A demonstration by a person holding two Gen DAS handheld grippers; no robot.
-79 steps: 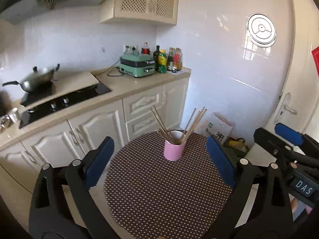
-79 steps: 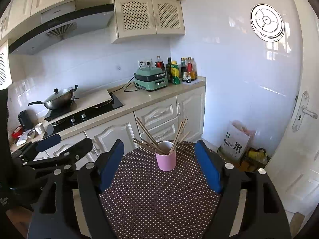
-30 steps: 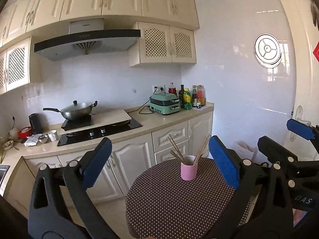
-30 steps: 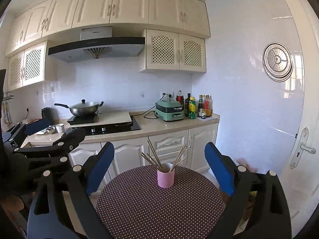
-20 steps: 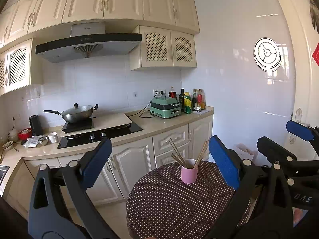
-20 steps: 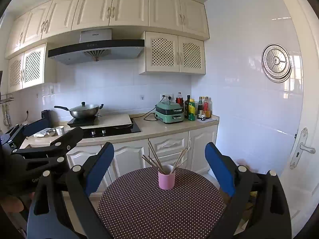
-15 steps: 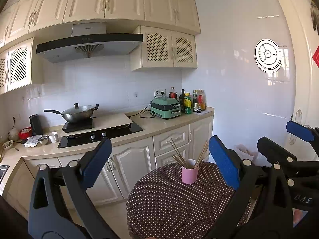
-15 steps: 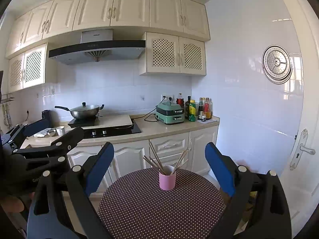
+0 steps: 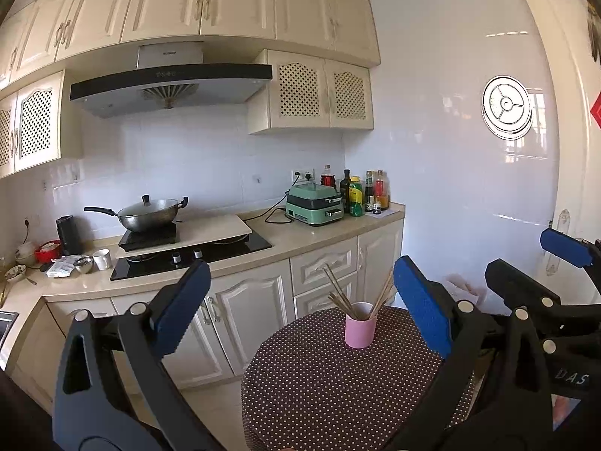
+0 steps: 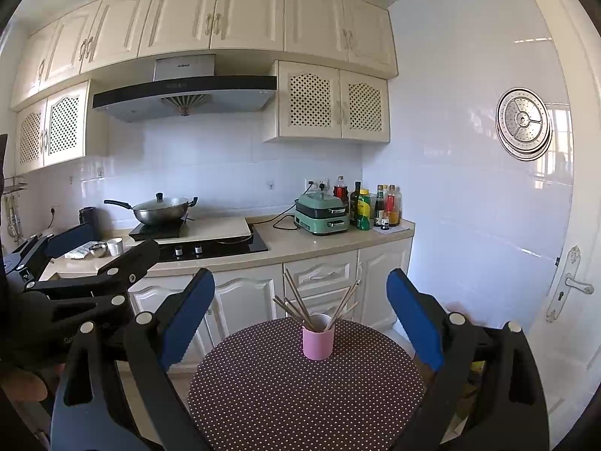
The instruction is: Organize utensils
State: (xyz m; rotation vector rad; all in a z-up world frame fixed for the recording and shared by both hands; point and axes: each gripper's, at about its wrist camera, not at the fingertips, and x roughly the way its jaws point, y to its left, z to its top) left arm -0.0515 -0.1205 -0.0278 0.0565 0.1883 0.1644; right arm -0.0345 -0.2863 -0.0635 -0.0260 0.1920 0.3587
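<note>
A pink cup [image 9: 360, 325] holding several wooden chopsticks [image 9: 338, 294] stands upright on a round brown polka-dot table [image 9: 323, 383]. It also shows in the right wrist view [image 10: 317, 336] with its chopsticks [image 10: 298, 302]. My left gripper [image 9: 300, 304] is open and empty, held well back from and above the table. My right gripper [image 10: 300, 317] is open and empty, likewise back from the cup. The right gripper also shows at the right edge of the left wrist view [image 9: 541, 274], and the left gripper at the left of the right wrist view [image 10: 86, 248].
Behind the table runs a kitchen counter [image 10: 293, 240] with a wok [image 10: 161, 208] on a black hob, a green appliance [image 10: 321, 214] and bottles [image 10: 370, 205]. Cream cabinets stand below. A white tiled wall and a door [image 10: 571, 289] are to the right.
Both grippers have drawn back and lifted away from the table, so the cup looks smaller and more of the kitchen shows. Both stay open and empty.
</note>
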